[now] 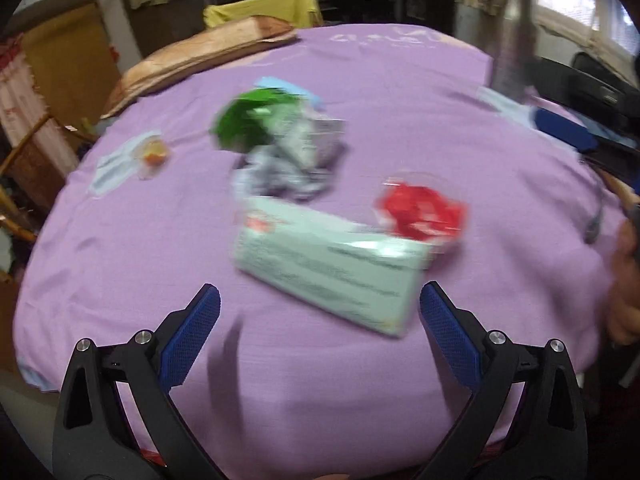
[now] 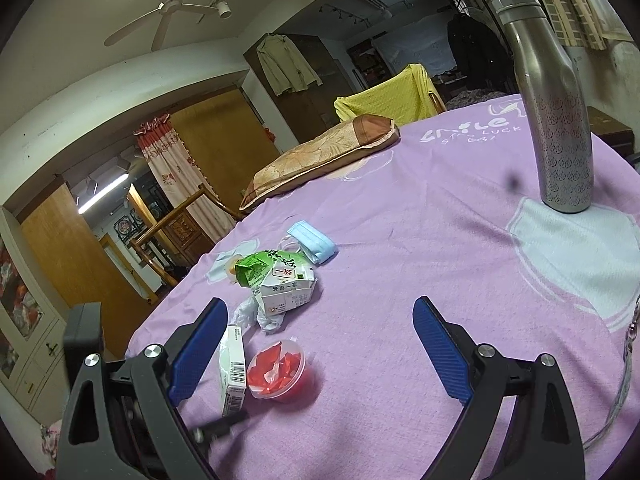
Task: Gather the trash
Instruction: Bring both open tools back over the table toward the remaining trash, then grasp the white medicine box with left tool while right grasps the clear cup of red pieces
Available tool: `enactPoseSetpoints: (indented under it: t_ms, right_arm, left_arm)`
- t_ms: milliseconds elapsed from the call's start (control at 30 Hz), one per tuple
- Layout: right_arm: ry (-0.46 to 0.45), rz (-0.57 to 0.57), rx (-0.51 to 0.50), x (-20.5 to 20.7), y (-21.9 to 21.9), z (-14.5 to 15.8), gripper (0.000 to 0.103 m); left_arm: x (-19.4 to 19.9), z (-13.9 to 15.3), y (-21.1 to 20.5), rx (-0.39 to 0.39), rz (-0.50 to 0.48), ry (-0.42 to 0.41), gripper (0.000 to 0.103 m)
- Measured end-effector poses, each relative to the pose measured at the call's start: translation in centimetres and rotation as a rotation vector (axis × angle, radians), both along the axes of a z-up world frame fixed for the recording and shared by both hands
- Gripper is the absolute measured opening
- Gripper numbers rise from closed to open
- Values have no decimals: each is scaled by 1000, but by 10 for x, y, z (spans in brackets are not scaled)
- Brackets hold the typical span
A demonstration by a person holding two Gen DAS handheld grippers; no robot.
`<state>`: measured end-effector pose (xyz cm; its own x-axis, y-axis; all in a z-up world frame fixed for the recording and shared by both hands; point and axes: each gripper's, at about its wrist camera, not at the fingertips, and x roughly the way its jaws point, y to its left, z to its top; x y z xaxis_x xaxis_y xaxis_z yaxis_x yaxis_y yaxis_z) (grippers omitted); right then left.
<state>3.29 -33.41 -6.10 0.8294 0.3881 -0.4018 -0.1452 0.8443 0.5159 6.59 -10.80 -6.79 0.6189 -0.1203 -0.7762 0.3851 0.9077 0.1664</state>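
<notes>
While your left gripper (image 1: pixel 320 304) hangs over the purple cloth (image 1: pixel 160 240) with its blue pads spread wide and nothing between them, the trash lies in a loose cluster just ahead of it. That view is motion-blurred, so fine detail is lost. Going left to right there: a small clear wrapper with something orange (image 1: pixel 151 153) sits apart on a pale print; then the crushed green-and-white carton (image 1: pixel 260 124) with a crumpled grey-white wrapper (image 1: pixel 280 178) touching its near side; then the pale green box (image 1: pixel 332 268), lying flat and nearest the pads, its right end close to the right pad; then the clear cup with red scraps (image 1: pixel 420 210), touching the box's far right corner. A hand (image 1: pixel 624 280) shows at the right edge.

Your right gripper (image 2: pixel 320 344) is also released, fingers wide apart and empty. From its view, left to right: the box (image 2: pixel 232 368) stands on its long edge just beside the left pad, the red cup (image 2: pixel 276 368) touches it, the wrapper (image 2: pixel 256 314) and carton (image 2: pixel 280 280) lie farther out, and a blue face mask (image 2: pixel 314 242) lies just beyond the carton. A brown pillow (image 2: pixel 320 156) rests at the far edge, and a steel bottle (image 2: pixel 552 120) stands upright far right on a pale patch of the cloth (image 2: pixel 400 240).
</notes>
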Motion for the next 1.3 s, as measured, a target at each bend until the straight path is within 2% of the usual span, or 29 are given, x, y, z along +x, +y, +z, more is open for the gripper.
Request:
enactPoseSetpoints:
  t_ms: [133,200,267,400,600,933,1033,1167,1300]
  right_arm:
    - [-5,5,24,-1,-3,-1,92]
    - [-6,6,32,-1,-3,-1,92]
    - [-4,7,35,0,-3,-2,92]
    - [-2,4,23,0,-2,-2,92]
    - [9,9,-1,2,1,-2,92]
    - [29,32,-8,5,3,-3,92]
    - [41,43,-32,7,7,-3,92]
    - [72,99,-115,13,24,-2,92]
    - [101,147,-259,15,51,-1,92]
  left_arm:
    - [14,13,63,51,188,-51,96]
    - [12,23,96,31,263,-53,96]
    - [9,30,112,-12,283,-48,96]
    - [14,31,106,-86,212,-23,96]
    - [53,4,71,-69,157,41,96]
    - [85,-16,75,-148,198,118,95]
    - [86,-15,80,-174,213,116,95]
    - [88,-17,81,-182,212,129,95]
    - [88,-18,78,-159,205,135,96]
